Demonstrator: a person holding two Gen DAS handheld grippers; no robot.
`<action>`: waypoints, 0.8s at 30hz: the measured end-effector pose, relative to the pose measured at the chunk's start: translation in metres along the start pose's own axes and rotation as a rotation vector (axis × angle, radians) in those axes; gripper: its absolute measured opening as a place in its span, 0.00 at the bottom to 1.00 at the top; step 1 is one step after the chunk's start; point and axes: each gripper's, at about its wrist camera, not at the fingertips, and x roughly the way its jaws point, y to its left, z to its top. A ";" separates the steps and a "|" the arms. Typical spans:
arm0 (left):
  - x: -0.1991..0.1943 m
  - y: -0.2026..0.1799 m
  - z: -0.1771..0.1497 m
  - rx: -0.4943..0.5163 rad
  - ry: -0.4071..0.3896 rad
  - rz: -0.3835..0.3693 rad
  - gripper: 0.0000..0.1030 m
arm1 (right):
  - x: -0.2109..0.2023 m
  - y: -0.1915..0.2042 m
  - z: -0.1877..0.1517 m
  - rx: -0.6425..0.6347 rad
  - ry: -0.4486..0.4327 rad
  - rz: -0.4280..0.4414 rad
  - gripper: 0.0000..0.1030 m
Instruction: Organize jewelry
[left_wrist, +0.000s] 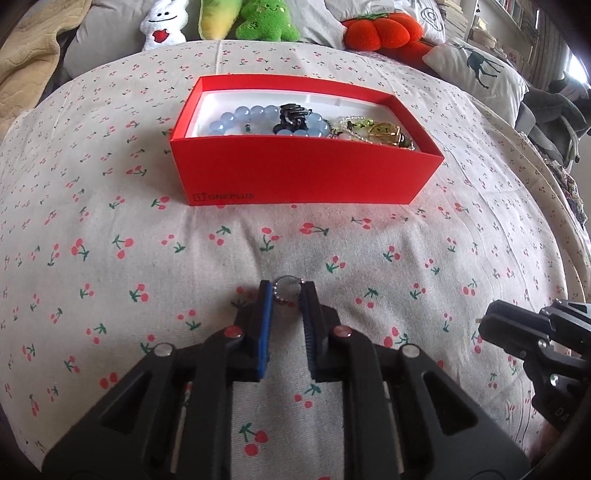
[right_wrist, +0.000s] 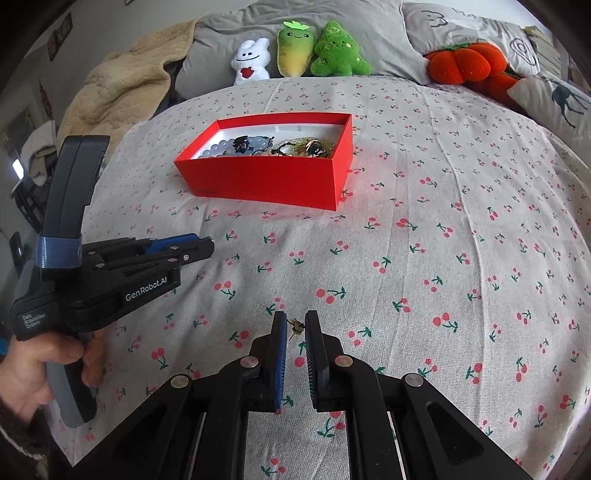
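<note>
A small silver ring (left_wrist: 287, 291) sits between the tips of my left gripper (left_wrist: 287, 295), which is shut on it just above the cherry-print bedspread (left_wrist: 110, 229). My right gripper (right_wrist: 295, 326) is shut on a tiny gold and dark trinket (right_wrist: 296, 326). Beyond both stands an open red box (left_wrist: 306, 173) (right_wrist: 266, 181). It holds a blue bead bracelet (left_wrist: 236, 118), a black hair claw (left_wrist: 291, 116) and gold pieces (left_wrist: 384, 133). The right wrist view shows the left gripper (right_wrist: 210, 247) from the side at the left, in a person's hand (right_wrist: 33, 373).
Plush toys line the head of the bed: a white one (right_wrist: 251, 62), a yellow-green one (right_wrist: 293, 48), a green one (right_wrist: 338, 50) and an orange pumpkin (right_wrist: 461, 61). Grey pillows (right_wrist: 229, 22) and a beige blanket (right_wrist: 122, 85) lie behind. The bed's edge (left_wrist: 561, 206) curves down the right.
</note>
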 end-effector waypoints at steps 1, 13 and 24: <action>-0.001 0.000 0.000 0.003 0.002 0.002 0.14 | -0.001 -0.001 0.002 0.006 -0.001 0.001 0.10; -0.019 0.019 -0.006 -0.014 -0.008 -0.004 0.01 | -0.013 0.001 0.040 0.045 -0.044 0.004 0.10; -0.007 0.011 -0.007 0.086 -0.016 0.001 0.48 | -0.009 0.017 0.052 0.027 -0.036 0.018 0.10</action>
